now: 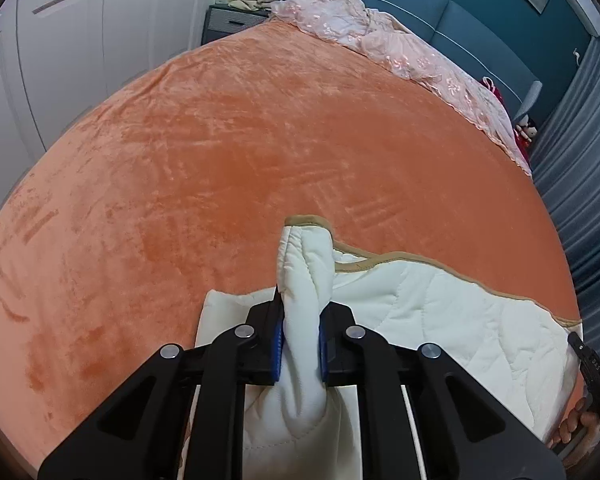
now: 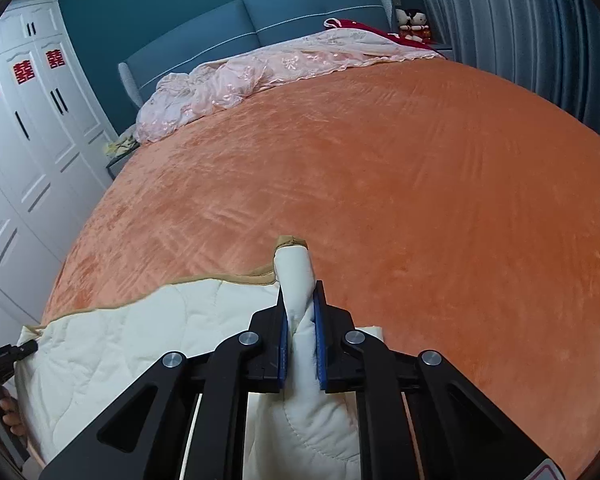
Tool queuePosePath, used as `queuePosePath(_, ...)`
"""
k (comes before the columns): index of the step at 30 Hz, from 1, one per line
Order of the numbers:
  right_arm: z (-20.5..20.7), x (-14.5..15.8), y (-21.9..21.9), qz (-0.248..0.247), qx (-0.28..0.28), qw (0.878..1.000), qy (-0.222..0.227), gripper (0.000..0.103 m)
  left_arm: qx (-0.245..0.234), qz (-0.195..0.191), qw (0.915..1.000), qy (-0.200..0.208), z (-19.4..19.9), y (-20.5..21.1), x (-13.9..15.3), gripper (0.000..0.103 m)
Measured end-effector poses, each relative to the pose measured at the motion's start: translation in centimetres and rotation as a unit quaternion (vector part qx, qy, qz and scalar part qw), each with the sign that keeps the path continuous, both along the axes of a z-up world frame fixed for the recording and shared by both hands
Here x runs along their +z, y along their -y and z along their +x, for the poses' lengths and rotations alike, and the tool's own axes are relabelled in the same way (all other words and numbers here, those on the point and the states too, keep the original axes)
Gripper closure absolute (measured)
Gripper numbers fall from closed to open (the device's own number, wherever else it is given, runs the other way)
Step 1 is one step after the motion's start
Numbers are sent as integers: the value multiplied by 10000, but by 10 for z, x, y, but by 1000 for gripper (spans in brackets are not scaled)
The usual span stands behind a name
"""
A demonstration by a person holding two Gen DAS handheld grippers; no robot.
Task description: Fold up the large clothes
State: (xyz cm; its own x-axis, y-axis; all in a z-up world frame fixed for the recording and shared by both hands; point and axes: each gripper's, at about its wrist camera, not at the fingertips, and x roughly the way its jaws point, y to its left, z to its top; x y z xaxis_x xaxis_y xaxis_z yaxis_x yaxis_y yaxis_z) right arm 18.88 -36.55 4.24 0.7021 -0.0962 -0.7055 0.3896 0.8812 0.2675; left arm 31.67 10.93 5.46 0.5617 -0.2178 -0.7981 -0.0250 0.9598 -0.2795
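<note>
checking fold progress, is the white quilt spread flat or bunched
Bunched at both corners: the white quilt is pinched in left tongs and right tongs.

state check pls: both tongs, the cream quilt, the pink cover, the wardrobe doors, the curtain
left tongs: shut on cream quilt, one corner bunched between the pads
right tongs: shut on cream quilt, the other corner pinched
cream quilt: lying on the orange bedspread, tan-trimmed edge slack between the two grips
pink cover: crumpled against the headboard
wardrobe doors: closed
curtain: drawn
</note>
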Motion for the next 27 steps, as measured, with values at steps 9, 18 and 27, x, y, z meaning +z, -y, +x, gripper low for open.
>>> queuePosePath(9,18,-75,7,157,-99,9961,-866,93,101,582,9964,-601,14,11,-77,86)
queuePosePath(18,20,-101,2,84,-64,9965,-827,92,109,1086,9940,-91,3,27,-95,84)
queuePosePath(27,12,-82,18,277,-416,9965,-674,73,276,997,9944,-203,2,14,-73,71)
